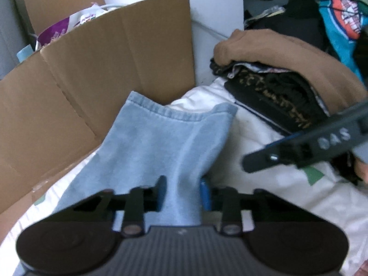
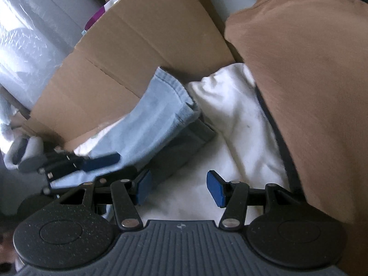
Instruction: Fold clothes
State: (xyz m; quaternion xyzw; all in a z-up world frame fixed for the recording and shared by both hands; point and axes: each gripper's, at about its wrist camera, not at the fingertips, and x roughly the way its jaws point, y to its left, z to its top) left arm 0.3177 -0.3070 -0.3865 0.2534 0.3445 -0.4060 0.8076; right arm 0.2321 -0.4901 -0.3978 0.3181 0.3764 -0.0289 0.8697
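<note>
Left gripper (image 1: 182, 192) is clamping the near end of the light-blue garment (image 1: 165, 138), apparently raising it off the white bedding (image 1: 264, 142) for folding, while right gripper (image 2: 179, 187), just beside, is hovering with jaws apart, empty.

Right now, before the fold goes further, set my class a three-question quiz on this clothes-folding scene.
1. True or false: the left gripper is shut on the light blue garment.
2. What stands behind that garment: (a) a flattened cardboard box, (b) a wicker basket, (c) a mirror?
3. What colour is the top garment of the pile to the right?

Key: 1 true. 2 a. 3 brown; the right gripper is open beside it, holding nothing.
</note>
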